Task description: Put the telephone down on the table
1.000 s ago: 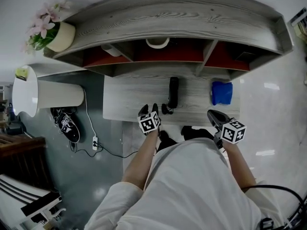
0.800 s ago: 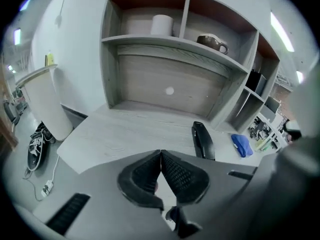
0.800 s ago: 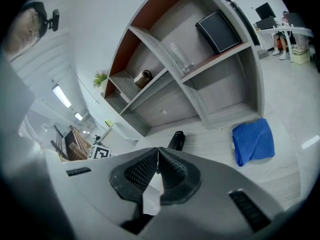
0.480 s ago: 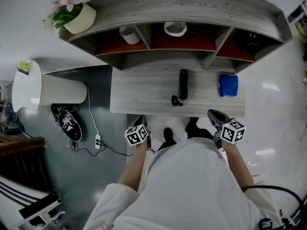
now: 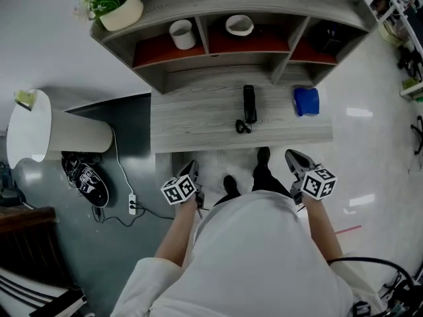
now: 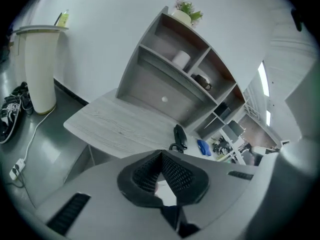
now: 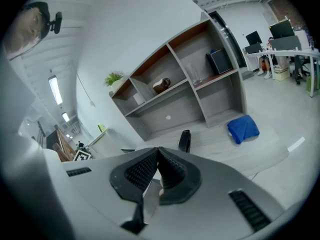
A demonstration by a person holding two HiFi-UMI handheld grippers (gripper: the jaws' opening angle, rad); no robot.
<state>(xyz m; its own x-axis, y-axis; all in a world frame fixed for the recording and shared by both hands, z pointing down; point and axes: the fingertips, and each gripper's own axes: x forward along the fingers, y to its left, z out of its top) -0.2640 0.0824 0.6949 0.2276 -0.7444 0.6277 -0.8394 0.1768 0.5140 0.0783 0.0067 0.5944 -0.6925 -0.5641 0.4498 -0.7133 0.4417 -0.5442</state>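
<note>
The black telephone point(image 5: 248, 103) lies flat on the grey wooden table point(image 5: 192, 121), its coiled cord point(image 5: 242, 126) bunched at the near end. Nothing holds it. My left gripper point(image 5: 191, 169) hangs off the table's front edge, left of the person's feet, shut and empty. My right gripper point(image 5: 295, 157) is also short of the table edge, on the right, with its jaws together and nothing in them. The left gripper view shows the telephone point(image 6: 180, 135) well beyond the closed left gripper point(image 6: 161, 154). In the right gripper view the telephone point(image 7: 185, 140) lies past the right gripper point(image 7: 158, 149).
A blue cloth point(image 5: 306, 101) lies on the table right of the phone. A curved shelf unit point(image 5: 231, 8) stands behind with a cup point(image 5: 182, 34), a bowl point(image 5: 238, 25) and a flower pot point(image 5: 120, 8). A white round stand point(image 5: 39, 127), shoes point(image 5: 84, 177) and a power strip point(image 5: 131, 205) are at left.
Both grippers have drawn back from the table toward the person. The left one has left the spot beside the phone and its jaws, apart a second ago, are together.
</note>
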